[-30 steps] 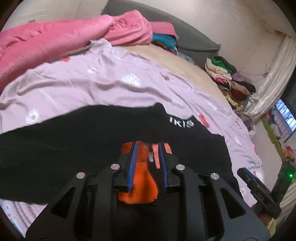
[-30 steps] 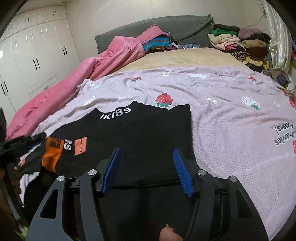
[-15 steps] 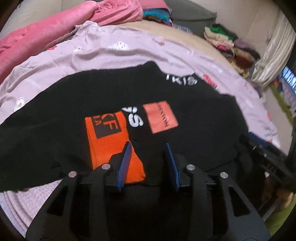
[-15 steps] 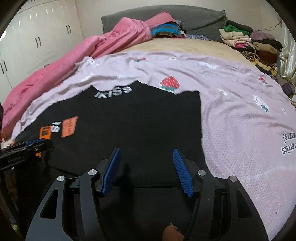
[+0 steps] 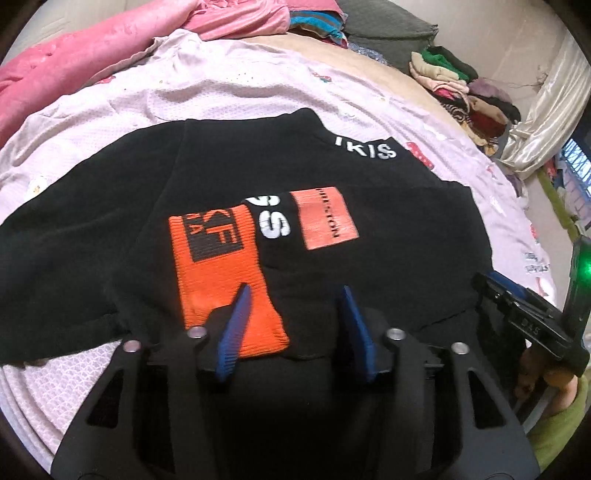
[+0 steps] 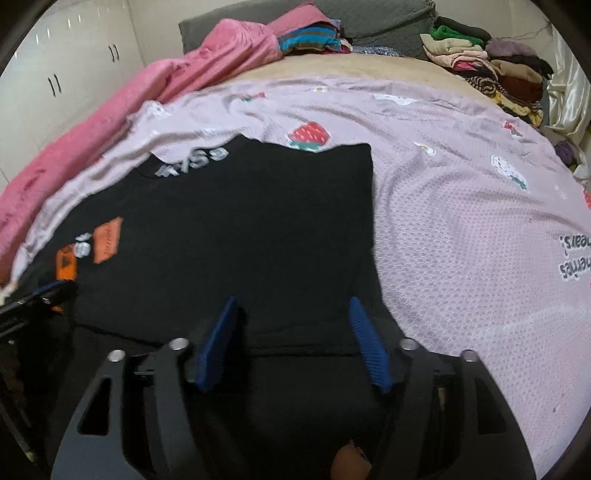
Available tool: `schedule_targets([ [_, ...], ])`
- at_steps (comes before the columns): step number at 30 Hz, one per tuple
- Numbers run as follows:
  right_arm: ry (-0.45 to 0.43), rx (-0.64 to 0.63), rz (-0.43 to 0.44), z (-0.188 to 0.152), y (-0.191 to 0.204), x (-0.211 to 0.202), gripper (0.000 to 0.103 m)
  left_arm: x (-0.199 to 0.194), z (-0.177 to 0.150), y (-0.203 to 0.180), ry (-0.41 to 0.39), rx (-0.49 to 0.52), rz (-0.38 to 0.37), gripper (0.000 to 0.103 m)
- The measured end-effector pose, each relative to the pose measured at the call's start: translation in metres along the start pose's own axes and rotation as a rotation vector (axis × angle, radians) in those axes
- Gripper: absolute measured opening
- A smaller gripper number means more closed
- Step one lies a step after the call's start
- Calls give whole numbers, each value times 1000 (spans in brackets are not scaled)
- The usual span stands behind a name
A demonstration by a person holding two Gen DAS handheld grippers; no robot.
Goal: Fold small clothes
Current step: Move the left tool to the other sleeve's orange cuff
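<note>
A black sweater [image 5: 388, 258] with white lettering at the collar lies flat on the lilac strawberry sheet [image 5: 184, 92]. Its sleeve is folded across the chest, and the orange cuff [image 5: 218, 280] rests there. My left gripper [image 5: 295, 288] hovers just over the cuff's near end with its jaws opening; the pads press on nothing. In the right wrist view the sweater [image 6: 240, 229] fills the left half. My right gripper [image 6: 293, 300] stands above its near hem, its jaws also opening, with only flat cloth below them. The left gripper's fingers [image 6: 37, 299] show beside the cuff [image 6: 66, 264].
A pink blanket [image 6: 184, 74] lies bunched along the bed's far left. Stacks of folded clothes [image 6: 487, 62] sit at the far right corner, by a grey headboard [image 6: 388, 18]. White wardrobe doors [image 6: 55, 74] stand to the left. Bare sheet [image 6: 461, 240] spreads to the sweater's right.
The left gripper held the orange cuff, carried it down onto the sweater's chest and let go, its jaws spreading apart. The right gripper sank slightly and widened.
</note>
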State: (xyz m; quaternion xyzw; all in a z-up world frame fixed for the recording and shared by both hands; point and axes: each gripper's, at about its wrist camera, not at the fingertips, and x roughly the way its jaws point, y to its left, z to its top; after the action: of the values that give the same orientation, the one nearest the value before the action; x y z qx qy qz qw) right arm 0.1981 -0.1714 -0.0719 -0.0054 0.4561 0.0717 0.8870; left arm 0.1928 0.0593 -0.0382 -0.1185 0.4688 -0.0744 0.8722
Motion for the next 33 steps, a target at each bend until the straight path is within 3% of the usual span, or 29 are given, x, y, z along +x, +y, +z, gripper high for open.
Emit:
schedule_targets([
  [4, -27, -8, 13, -1, 5, -11, 77, -7, 0, -2, -27, 3, 38, 61],
  [8, -44, -1, 21, -3, 7, -18, 90, -16, 1, 1, -59, -14, 37, 65],
  [11, -54, -1, 11, -4, 9, -22, 93, -22, 1, 3, -74, -21, 48, 78],
  [13, -67, -4, 9, -4, 10, -25, 94, -25, 0, 3, -87, -25, 71, 93],
  [24, -104, -12, 34, -4, 21, -42, 98, -43, -6, 10, -134, -34, 114, 93],
  [33, -139, -73, 81, -2, 54, -58, 98, -71, -14, 25, -169, -74, 136, 93],
])
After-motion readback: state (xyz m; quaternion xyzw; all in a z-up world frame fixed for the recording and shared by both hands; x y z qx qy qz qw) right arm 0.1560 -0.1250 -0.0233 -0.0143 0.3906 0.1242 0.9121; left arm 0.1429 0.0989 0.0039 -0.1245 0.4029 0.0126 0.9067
